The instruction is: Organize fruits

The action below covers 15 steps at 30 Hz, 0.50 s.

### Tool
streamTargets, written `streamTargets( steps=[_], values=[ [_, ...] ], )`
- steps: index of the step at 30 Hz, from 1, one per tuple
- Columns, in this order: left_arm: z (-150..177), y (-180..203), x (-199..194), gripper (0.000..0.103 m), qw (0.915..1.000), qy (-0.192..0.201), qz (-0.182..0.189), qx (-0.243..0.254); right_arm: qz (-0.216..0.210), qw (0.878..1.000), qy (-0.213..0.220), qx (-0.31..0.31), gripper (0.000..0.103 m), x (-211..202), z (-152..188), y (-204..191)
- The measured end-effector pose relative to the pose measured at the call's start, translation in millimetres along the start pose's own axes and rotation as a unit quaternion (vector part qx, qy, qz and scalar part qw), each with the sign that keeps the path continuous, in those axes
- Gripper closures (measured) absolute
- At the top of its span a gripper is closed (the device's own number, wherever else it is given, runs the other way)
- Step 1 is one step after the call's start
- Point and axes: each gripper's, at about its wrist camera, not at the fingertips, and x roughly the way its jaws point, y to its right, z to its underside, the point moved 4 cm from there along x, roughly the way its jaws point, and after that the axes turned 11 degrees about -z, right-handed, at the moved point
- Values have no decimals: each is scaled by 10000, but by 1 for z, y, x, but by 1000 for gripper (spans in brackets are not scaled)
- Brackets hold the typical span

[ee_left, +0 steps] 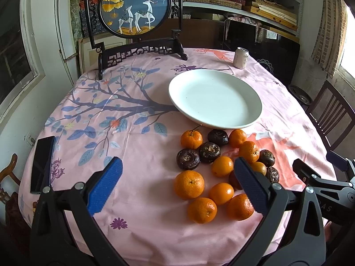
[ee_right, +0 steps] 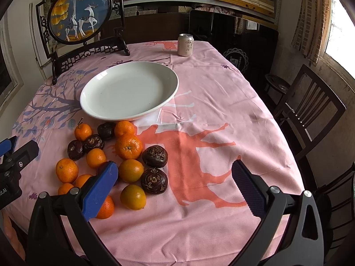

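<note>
Nearest, the left gripper (ee_left: 177,186) with blue ridged pads hovers spread wide above the pink floral tablecloth (ee_left: 137,232), gripping nothing; the right gripper (ee_right: 175,186) is likewise wide apart and empty over the cloth. Just beyond them a cluster of small orange mandarins (ee_left: 188,184) and dark brown water chestnuts (ee_left: 188,159) lies loose on the cloth, touching one another. Behind the pile, just beside it, sits an empty round white ceramic plate (ee_left: 255,102). A black phone (ee_left: 42,164) lies at the table's left edge. Farther back stands a pale drink can (ee_right: 185,44) and a dark-framed round deer screen (ee_left: 135,6).
</note>
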Motion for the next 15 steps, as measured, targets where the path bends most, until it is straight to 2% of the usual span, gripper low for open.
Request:
streamTargets(
  steps=[15],
  values=[
    [0, -2, 1, 2, 10000, -37, 13, -4, -9, 10000, 0, -16, 1, 3, 2, -2]
  ],
)
